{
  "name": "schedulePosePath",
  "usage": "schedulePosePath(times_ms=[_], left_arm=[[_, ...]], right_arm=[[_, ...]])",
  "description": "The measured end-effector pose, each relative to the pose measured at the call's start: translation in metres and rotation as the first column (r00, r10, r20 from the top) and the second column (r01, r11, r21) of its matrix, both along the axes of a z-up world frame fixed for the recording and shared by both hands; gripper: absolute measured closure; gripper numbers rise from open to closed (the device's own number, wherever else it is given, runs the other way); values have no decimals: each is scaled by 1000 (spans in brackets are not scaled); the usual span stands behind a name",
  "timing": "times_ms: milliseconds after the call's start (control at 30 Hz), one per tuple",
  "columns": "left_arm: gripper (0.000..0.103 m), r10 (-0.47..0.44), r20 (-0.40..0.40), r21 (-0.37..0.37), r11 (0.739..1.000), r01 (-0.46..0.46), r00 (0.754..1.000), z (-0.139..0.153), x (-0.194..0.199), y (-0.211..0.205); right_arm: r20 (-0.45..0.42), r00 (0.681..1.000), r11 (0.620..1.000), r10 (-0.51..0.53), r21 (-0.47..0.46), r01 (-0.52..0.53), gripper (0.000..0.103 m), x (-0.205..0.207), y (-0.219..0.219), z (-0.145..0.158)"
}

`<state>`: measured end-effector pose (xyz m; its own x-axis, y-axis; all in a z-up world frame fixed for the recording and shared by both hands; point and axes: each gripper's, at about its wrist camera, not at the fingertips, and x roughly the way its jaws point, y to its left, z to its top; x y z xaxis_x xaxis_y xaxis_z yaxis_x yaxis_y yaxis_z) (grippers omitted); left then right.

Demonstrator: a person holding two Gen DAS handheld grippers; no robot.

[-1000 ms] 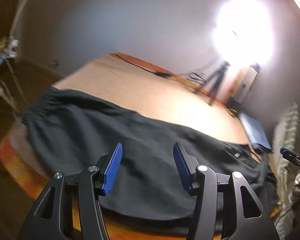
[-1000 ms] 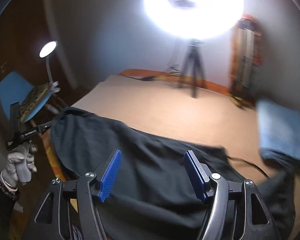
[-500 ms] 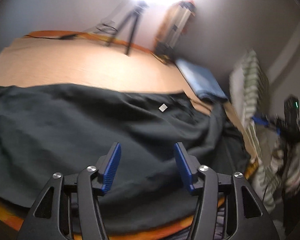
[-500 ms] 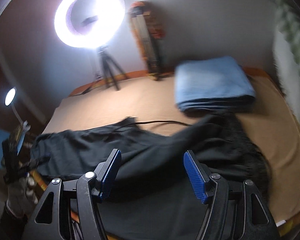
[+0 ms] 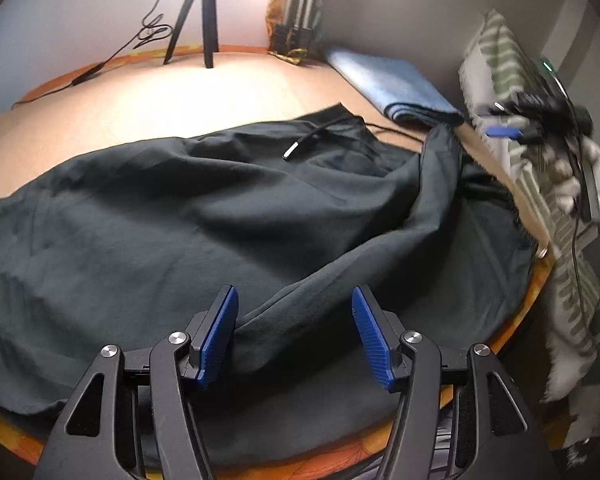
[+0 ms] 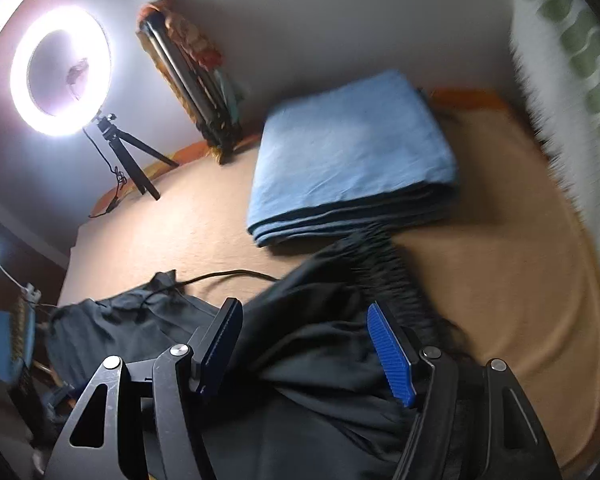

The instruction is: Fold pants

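Black pants [image 5: 204,216] lie spread and rumpled across the tan bed, waistband with a drawstring [image 5: 300,145] toward the back right. My left gripper [image 5: 294,320] is open and empty, low over a raised fold of the pants near the front edge. In the right wrist view the pants [image 6: 300,344] show their gathered waistband [image 6: 384,264]. My right gripper [image 6: 304,332] is open and empty, hovering over the fabric by the waistband. It also shows far right in the left wrist view [image 5: 504,132].
A folded blue blanket [image 6: 352,152] lies at the back right of the bed [image 6: 512,264], touching the pants' waistband. A ring light on a tripod [image 6: 60,76] stands behind. A striped green and white cloth [image 5: 548,184] hangs at the right. A black cable [image 6: 228,276] crosses the bed.
Both grippers swung right along the pants toward the waistband end and moved lower and closer to the fabric. Both stayed open.
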<state>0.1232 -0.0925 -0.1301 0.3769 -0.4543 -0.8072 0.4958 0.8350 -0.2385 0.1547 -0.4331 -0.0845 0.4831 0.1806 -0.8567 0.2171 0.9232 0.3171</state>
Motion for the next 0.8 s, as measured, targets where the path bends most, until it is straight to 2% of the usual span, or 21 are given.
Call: schedulePosePath(times_ms=[133,300,400,500,567,633,700,733,800], left_arm=[[44,-24,10,41,999,24,1000,-4,-1,-5],[44,-36,20,61,998,35,999,-8,-1,-4],[44,-49,22,80,996,47,999,-11,2,-4],[44,-52,18,90,995,50,998,-16,5,-4],[44,-50,9,78,996,49,999,-18,7,-2],[45,-50,11,57,997,50,999,-18,6,-1],[61,-58,15,36,998,58,998,-18,5,1],[78,-63,12,33,997,63,998,-18,4,1],[87,-68,15,27,997,67,998,-18,2,2]], right_arm=[[-94,995,1000,-18,-15,16,35,35,22,-26],[-182,981,991,-69,-123,47,36,66,43,-59],[-208,975,987,-76,-155,44,36,72,49,-69],[-227,971,980,-77,-194,32,59,73,55,-76],[-225,971,982,-82,-186,40,71,71,53,-76],[-216,973,982,-81,-183,42,89,67,51,-75],[-195,978,985,-72,-169,39,97,58,49,-71],[-179,981,986,-69,-160,41,100,53,46,-66],[-139,987,989,-77,-137,58,102,43,41,-56]])
